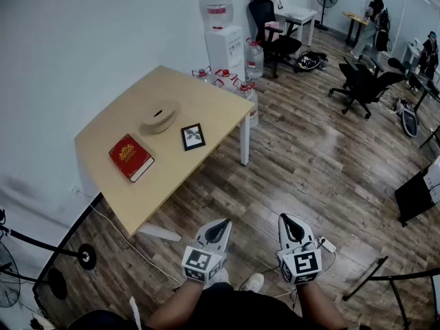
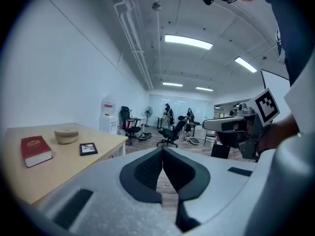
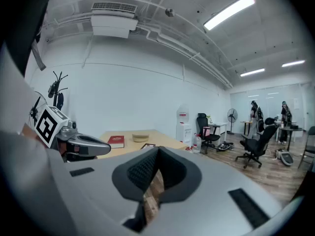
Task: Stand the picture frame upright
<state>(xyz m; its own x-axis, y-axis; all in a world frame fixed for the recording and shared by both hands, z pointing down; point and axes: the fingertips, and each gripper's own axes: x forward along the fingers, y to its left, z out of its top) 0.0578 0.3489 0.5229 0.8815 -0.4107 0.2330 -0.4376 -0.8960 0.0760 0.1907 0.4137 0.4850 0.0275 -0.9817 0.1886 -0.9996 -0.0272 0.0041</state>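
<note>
The small black picture frame with a pale plant print lies flat on its back, face up. It sits on the light wooden worktop in the upper left of the head view, close to the worktop's right-hand edge. Lying like that, it has not been stood up yet, so I judge the task has not started.

Just up and left of it sits a round beige shallow bowl. Further toward the lower left lies a red hardcover book with gold decoration, apart from both. Neither touches the picture frame, so I expect room to get in at its edges.

Beyond the worktop's far corner, at the top centre, a white water dispenser stands against the wall.

My left gripper and right gripper hang at the bottom centre of the head view. They are over the dark wood plank floor, well apart from the worktop. Both point roughly level and a little down toward it.

The jaws of each are pressed together with nothing between them. Each gripper view shows only bare floor through the slit below the tips. I take it they are closed because there is nothing to hold at this distance. I will have to step in and spread one pair before I can lift an edge of the picture frame.
</note>
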